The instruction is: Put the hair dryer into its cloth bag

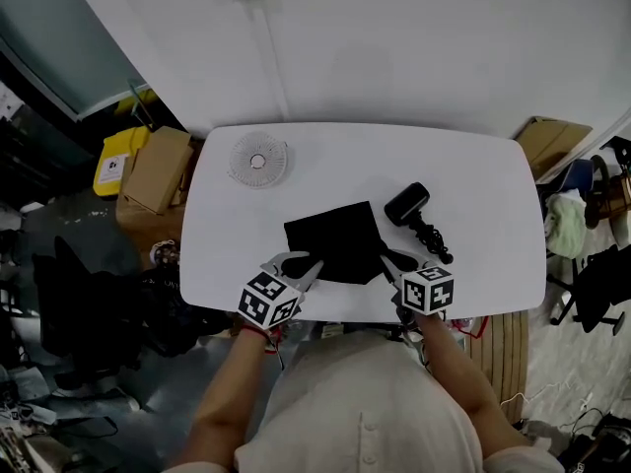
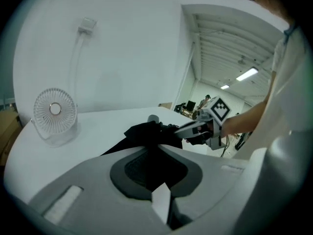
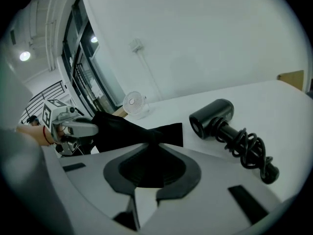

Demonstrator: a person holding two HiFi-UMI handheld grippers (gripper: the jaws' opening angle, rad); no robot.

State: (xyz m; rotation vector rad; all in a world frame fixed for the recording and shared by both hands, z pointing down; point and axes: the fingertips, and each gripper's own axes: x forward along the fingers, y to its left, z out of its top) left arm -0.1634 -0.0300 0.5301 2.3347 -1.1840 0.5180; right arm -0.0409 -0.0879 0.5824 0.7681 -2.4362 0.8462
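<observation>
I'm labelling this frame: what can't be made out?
Opening of the cloth bag: head view, all black, near corners under the left hand-held gripper and right hand-held gripper.
Most of the hair dryer: left gripper view, behind the bag.
End of the coiled cord: head view, too small.

The cloth bag (image 1: 335, 239) is laid on the table (image 1: 473, 166), at its middle and towards the near edge. The hair dryer (image 1: 407, 205) is set just right of the bag, with its cord (image 1: 434, 239) trailed towards the near edge. The fan (image 1: 258, 160) is stood behind and left of the bag, well apart from it. The bag's near left corner is caught in the left gripper (image 1: 312, 265), its near right corner in the right gripper (image 1: 387, 262). A cardboard box (image 1: 158, 168) is placed beyond the table's left end
</observation>
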